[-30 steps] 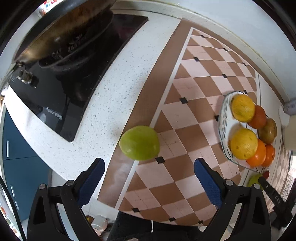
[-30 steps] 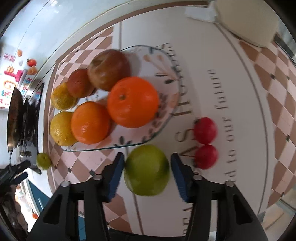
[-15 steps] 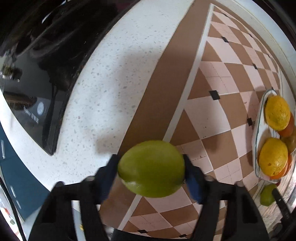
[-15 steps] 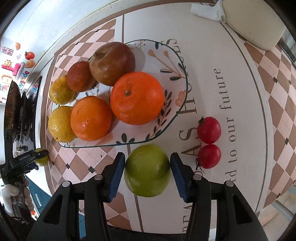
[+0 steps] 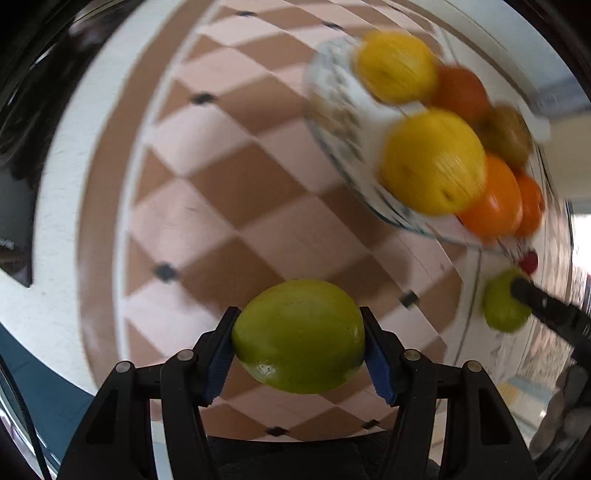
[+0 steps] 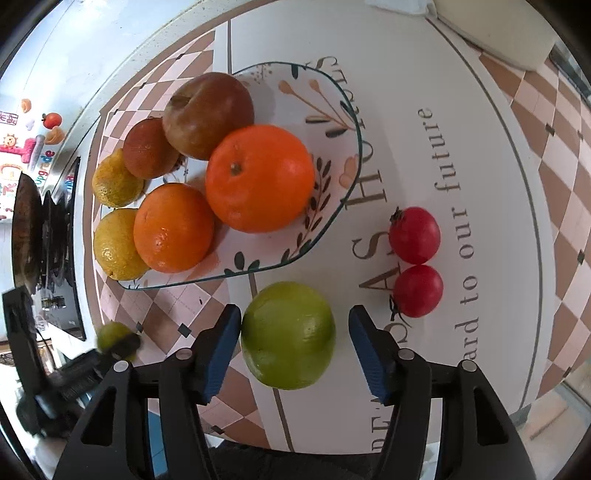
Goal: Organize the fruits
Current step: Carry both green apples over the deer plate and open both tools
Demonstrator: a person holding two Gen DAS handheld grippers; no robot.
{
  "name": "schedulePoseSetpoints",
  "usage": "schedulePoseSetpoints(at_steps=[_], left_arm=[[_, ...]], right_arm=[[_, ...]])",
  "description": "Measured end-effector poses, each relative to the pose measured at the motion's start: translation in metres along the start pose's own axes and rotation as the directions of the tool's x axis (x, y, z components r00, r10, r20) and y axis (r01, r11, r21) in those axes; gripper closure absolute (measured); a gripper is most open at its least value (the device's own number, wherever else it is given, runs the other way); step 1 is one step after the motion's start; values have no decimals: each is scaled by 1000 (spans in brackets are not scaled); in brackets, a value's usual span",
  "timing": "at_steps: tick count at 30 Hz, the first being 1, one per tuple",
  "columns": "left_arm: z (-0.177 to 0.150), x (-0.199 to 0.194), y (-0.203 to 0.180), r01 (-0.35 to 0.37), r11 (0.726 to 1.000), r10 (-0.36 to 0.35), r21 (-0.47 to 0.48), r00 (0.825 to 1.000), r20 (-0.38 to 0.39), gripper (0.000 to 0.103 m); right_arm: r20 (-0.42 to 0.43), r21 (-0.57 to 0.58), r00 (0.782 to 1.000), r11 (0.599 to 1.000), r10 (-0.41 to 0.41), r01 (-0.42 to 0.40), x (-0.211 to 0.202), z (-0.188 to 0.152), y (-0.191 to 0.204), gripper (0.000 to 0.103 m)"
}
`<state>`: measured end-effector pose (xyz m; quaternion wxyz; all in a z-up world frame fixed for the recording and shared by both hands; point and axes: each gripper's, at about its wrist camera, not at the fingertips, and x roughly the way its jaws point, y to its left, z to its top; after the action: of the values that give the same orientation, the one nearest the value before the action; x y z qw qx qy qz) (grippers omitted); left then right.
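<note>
My left gripper [image 5: 299, 332] is shut on a green citrus fruit [image 5: 299, 336], held over the checkered mat, left of the patterned plate [image 5: 332, 110]. The view is blurred by motion. The plate [image 6: 332, 92] holds several oranges, yellow citrus and dark red-brown fruits. My right gripper [image 6: 293, 332] straddles a second green fruit [image 6: 288, 336] lying on the white mat just below the plate. Its jaws are opening, and a gap shows at the right pad. Two small red fruits [image 6: 413, 234] lie to its right. The left gripper with its fruit [image 6: 114, 338] shows at lower left.
A stove with a dark pan [image 6: 26, 229] stands at the far left of the counter. A beige object [image 6: 498, 29] sits at the back right. The white round mat [image 6: 498, 184] carries lettering, and the counter edge runs along the bottom.
The left jaws closed on the green fruit and carried it toward the plate. The right jaws spread off their green fruit, which stays on the mat.
</note>
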<state>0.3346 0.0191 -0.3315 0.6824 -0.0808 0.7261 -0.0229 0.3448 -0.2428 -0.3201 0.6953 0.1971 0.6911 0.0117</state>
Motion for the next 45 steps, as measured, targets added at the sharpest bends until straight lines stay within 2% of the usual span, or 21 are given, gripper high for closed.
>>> schedulePoseSetpoints(at_steps=[5,10,12,16,19,22,23,28,34,38,41,43,45], left_arm=[[-5,8,-29,-31,998,31,63,1000,-4,43],[-10,10,-51,-53,994,53,100,999,5,43],[-18,7,-51,-55,993,55,102,998,6,43],[-12,9,-49,-55,993,55,104,998,6,43],[-11,10,-50,-56,993,56,103,998,6,43],[-13,10,-50,-56,993,55,104,998,6,43],[-12,9,-41,-55,993,55,105,998,6,43],[-13,11,-47,-59,991,60,118,998,2,43],[-6,-17,-43,-12,996,9,86,999,32,43],[10,-51,-31,70,997,-71,21,995,71,43],[33,-77,-22,127,992,-124,-24,986,116,43],[49,-86,-18,134,990,-128,-35,982,141,43],[67,-91,-15,129,991,-120,-46,981,155,43]], right_arm=[[-19,-42,1000,999,-13,12,5,-1,8,39],[-36,-110,999,993,-39,35,10,-10,22,44],[-42,-133,998,990,-51,45,9,-17,27,44],[-72,-167,996,985,-45,33,9,-36,32,44],[-77,-152,996,988,-52,40,15,-43,26,43],[-81,-120,996,993,-23,13,16,-42,21,43],[-80,-119,997,993,-22,13,16,-42,21,43],[-88,-149,996,989,-36,22,16,-41,23,43],[-83,-189,995,981,-62,46,18,-44,29,44],[-81,-123,997,992,16,-26,11,-43,26,44],[-40,-85,996,993,74,-78,-9,-36,25,44],[6,-65,994,992,112,-111,-30,-27,23,44],[72,-60,991,992,116,-112,-54,-14,22,44]])
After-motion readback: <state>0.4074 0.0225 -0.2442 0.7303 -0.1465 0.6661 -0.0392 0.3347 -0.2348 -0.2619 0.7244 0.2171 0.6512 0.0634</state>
